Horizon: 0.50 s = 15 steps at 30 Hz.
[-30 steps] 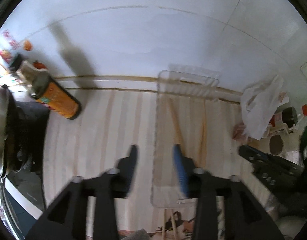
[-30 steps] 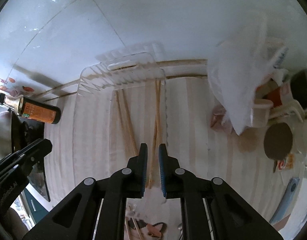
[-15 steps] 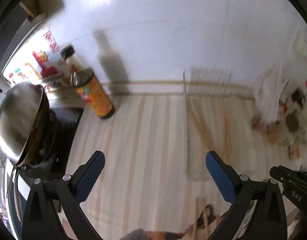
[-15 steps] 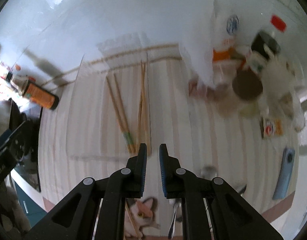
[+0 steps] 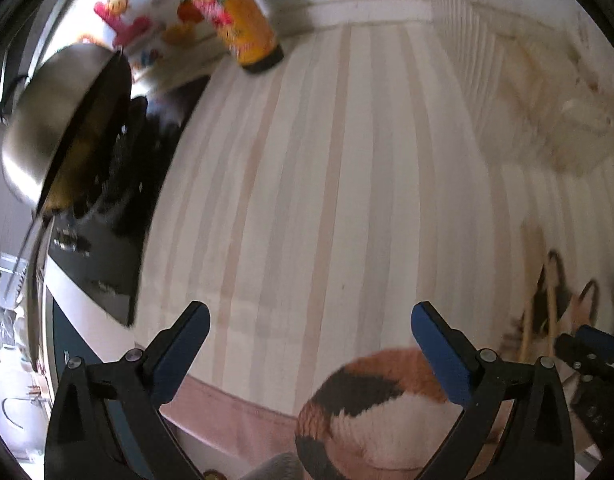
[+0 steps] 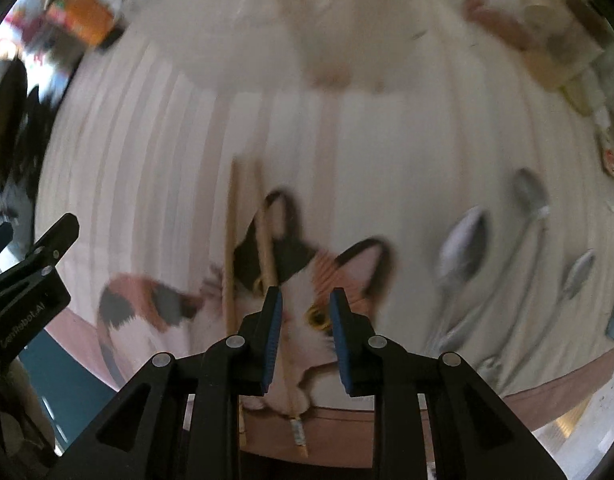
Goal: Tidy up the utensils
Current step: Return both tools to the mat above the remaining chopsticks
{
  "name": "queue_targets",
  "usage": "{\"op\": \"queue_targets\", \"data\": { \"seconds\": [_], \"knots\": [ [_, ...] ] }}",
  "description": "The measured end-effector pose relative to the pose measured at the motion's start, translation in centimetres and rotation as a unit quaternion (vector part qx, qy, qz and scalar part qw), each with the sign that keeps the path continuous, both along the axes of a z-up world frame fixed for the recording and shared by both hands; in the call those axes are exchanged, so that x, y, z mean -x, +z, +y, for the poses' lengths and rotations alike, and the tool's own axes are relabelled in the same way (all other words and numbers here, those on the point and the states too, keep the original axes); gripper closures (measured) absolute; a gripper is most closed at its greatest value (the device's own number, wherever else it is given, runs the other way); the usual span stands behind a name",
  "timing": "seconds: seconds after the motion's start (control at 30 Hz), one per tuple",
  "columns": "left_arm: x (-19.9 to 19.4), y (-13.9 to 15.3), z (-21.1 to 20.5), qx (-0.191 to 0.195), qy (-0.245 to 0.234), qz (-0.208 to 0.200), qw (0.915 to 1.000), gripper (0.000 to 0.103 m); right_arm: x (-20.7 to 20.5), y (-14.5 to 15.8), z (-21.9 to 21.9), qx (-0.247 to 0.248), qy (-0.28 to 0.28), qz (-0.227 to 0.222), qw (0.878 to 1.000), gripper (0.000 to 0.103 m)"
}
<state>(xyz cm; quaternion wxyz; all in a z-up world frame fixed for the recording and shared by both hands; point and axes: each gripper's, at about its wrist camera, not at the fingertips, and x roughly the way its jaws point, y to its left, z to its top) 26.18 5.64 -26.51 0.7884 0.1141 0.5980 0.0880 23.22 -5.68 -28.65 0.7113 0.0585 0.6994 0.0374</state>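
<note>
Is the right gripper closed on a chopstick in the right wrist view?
No: the right gripper has a clear gap between its jaws, and the chopsticks lie untouched on the cat-print mat.

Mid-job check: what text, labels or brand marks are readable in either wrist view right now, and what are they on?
"GenRobot.AI", roughly as it reads: white lettering on the left gripper body, right wrist view.
Orange bottle label: print too blurred to read.
Colourful stickers behind it: no legible words.
</note>
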Motion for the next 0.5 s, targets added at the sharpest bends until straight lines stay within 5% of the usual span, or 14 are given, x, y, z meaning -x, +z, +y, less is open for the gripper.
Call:
{"op": "queue_targets", "data": {
  "seconds": [0.2, 0.27, 0.5],
  "knots": [
    [1.3, -0.9, -0.7, 0.010, -0.011, 0.015, 0.9998, 0.000, 1.2, -1.5, 2.1, 0.039, 0.031, 0.002, 0.999, 0.080],
    [1.5, -1.2, -1.3, 0.017, -0.018, 0.020, 0.9995, 0.000, 1.4, -1.6, 1.9, 0.051, 0.030, -0.001, 0.998, 0.092],
    [1.8, -1.5, -4.4, 0.050, -0.051, 0.035, 0.9968, 0.000, 1.8, -1.9, -2.3, 0.058, -0.015, 0.005, 0.998, 0.096]
  ]
}}
